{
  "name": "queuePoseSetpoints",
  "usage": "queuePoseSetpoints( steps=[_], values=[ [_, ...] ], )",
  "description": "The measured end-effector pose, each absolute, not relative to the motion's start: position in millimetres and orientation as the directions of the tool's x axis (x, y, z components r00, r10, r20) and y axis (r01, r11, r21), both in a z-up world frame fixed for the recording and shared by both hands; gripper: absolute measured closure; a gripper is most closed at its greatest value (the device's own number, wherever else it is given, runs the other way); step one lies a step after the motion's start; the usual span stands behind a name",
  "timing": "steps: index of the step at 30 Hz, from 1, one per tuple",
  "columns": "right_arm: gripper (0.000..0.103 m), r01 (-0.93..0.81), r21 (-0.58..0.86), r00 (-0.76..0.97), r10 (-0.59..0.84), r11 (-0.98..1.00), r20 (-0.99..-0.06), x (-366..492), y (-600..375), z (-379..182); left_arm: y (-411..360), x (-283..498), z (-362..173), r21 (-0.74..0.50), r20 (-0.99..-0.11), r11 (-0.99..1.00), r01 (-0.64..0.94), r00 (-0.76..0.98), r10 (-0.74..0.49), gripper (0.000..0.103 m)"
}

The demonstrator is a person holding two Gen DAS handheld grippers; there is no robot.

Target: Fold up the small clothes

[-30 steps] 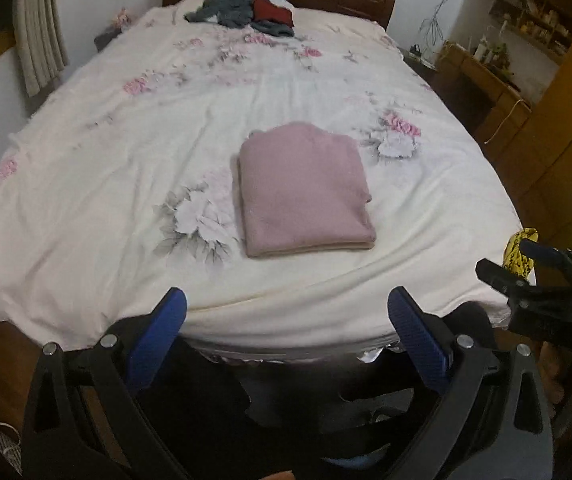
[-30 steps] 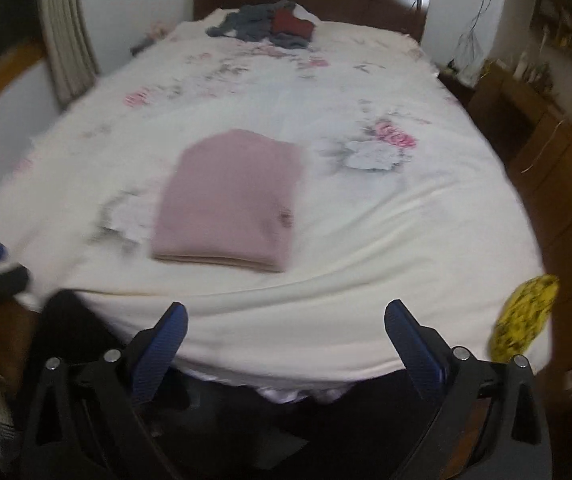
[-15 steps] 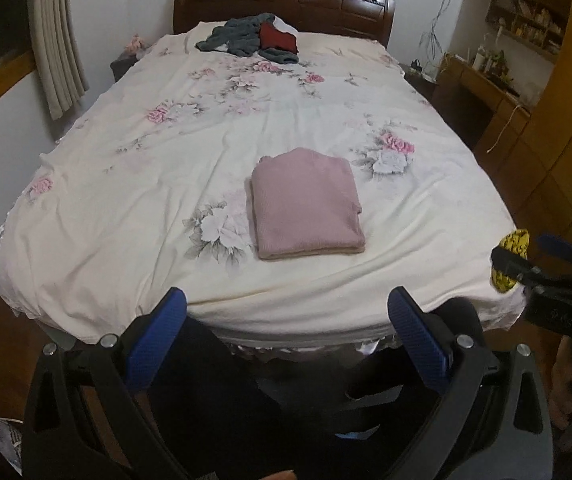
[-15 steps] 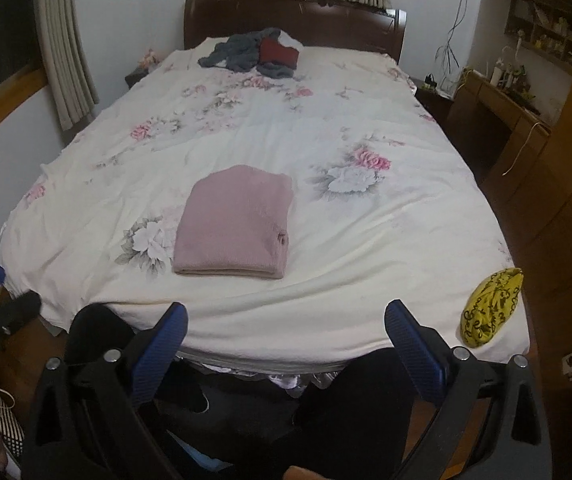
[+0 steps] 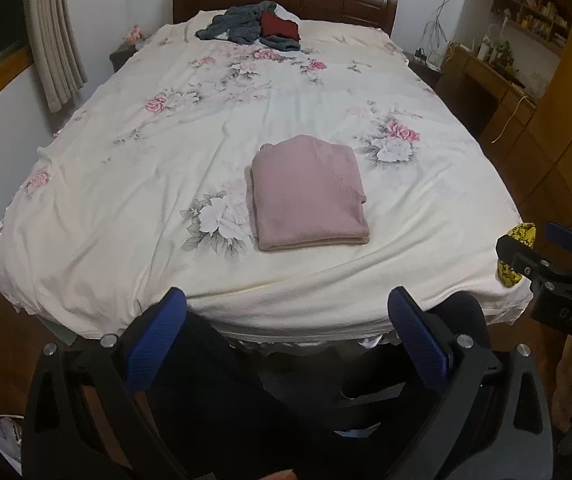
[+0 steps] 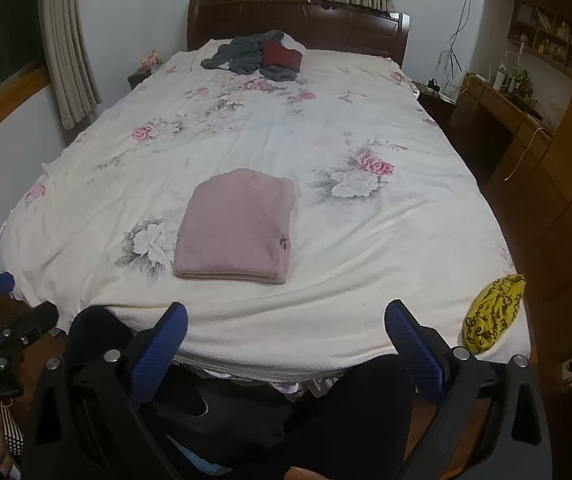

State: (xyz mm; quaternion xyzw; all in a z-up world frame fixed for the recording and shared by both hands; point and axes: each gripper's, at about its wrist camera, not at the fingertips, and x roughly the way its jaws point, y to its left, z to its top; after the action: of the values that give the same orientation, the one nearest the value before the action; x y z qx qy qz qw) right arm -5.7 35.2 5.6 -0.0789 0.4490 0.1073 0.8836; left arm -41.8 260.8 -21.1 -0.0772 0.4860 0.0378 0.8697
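Left tool (image 5: pixel 286 334) hangs wide open and empty at the bed's (image 5: pixel 125 184) foot. Pink garment (image 5: pixel 309 193) lies folded square mid-bed, looking finished and well clear of both tools. Right tool (image 6: pixel 286 338) gapes empty too, likely awaiting another piece.

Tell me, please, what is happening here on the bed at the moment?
A person is folding small clothes with a handheld claw in each hand. The pink garment lies folded on the floral bedspread, touched by neither claw. The left claw and right claw are both open and empty, held off the foot of the bed. A heap of unfolded clothes waits by the headboard, and a yellow patterned item sits at the near corner.
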Motion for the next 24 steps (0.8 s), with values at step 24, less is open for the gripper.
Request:
queuePoseSetpoints(
  steps=[24],
  values=[
    [0.004,-0.291,-0.045,0.559,0.131,0.956,-0.819,5.2,47.6,0.1,267.4,-34.4,-17.5,-0.081,-0.847,0.984,-0.159,0.532,0.017,0.003]
  ],
)
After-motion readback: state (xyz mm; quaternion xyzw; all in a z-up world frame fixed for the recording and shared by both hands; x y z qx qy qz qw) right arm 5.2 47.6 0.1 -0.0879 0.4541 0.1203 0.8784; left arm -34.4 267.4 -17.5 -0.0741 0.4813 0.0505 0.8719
